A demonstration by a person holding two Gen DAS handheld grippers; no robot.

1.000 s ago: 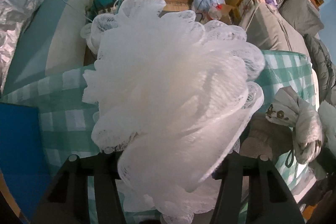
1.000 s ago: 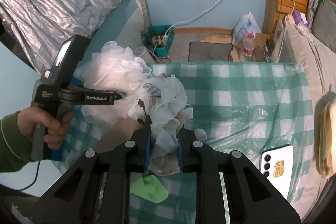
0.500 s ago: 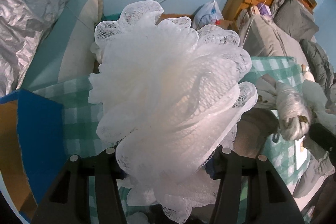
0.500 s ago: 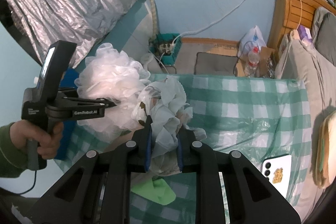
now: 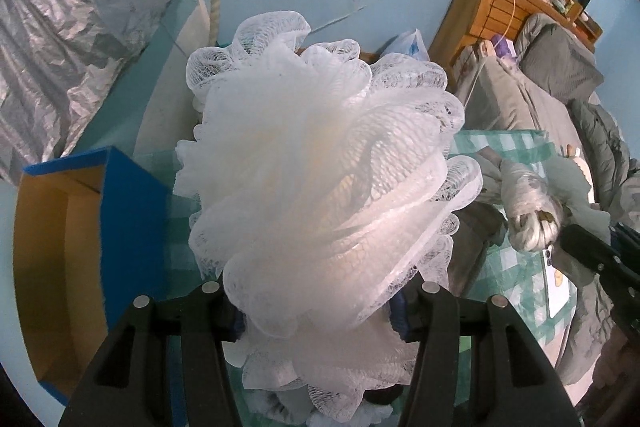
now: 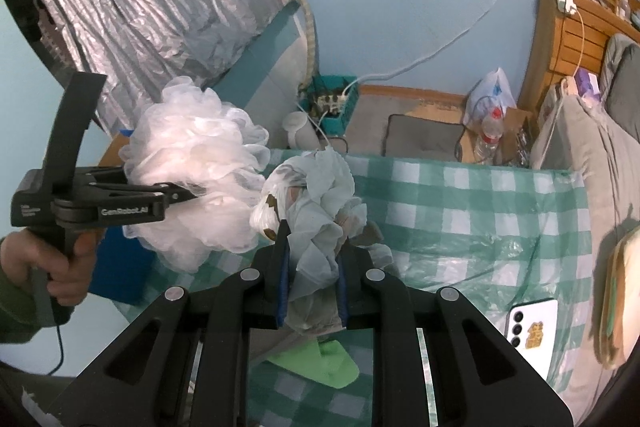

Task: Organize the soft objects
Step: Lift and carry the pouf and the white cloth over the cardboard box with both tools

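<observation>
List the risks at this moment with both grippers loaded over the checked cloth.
1. The left gripper pinches only the edge of the white mesh pouf; its bulk hangs free and may slip out.
2. The pouf fills the left wrist view, partly hiding the blue box, so a drop could miss.
3. The right gripper holds a crumpled plastic-wrapped bundle beside the pouf; the two could snag. A phone lies on the cloth below.

White mesh loofah and crumpled plastic bag, both held aloft.

White mesh pouf, green-and-white checked tablecloth (blue box, brown inside)
</observation>
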